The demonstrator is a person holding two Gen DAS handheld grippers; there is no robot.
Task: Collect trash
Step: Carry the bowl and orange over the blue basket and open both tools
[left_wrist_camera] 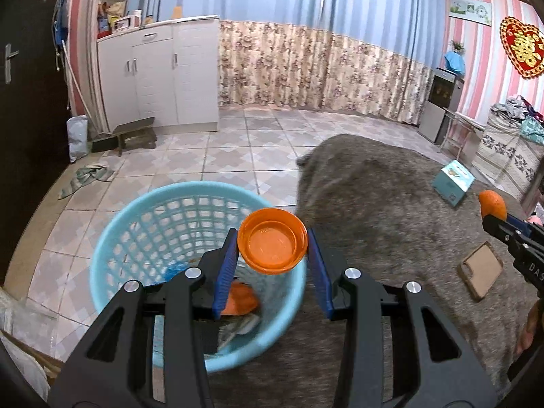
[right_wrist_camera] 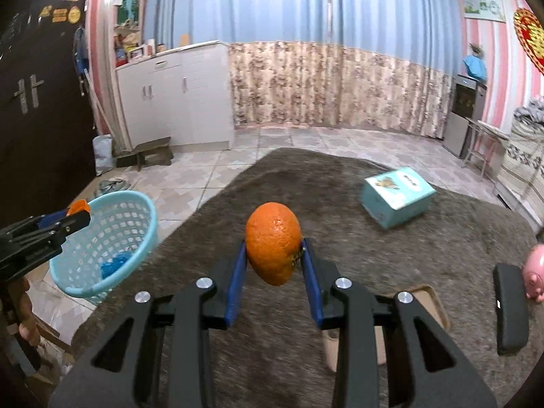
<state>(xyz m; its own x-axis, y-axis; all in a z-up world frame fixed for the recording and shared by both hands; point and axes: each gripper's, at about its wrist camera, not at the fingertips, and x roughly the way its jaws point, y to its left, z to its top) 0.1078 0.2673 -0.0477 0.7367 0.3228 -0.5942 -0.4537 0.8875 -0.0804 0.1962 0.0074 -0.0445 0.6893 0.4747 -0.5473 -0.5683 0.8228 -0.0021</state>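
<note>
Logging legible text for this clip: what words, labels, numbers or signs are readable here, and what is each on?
"DAS": white letters on the right claw body, cut off at the frame edge.
Red and gold heart wall ornament: a gold double-happiness character.
Teal box: print on its face, too blurred to read.
Yellow stickers on the dark door: too small to read.
Left claw side: small white print, unreadable.
Wall poster: unreadable.
</note>
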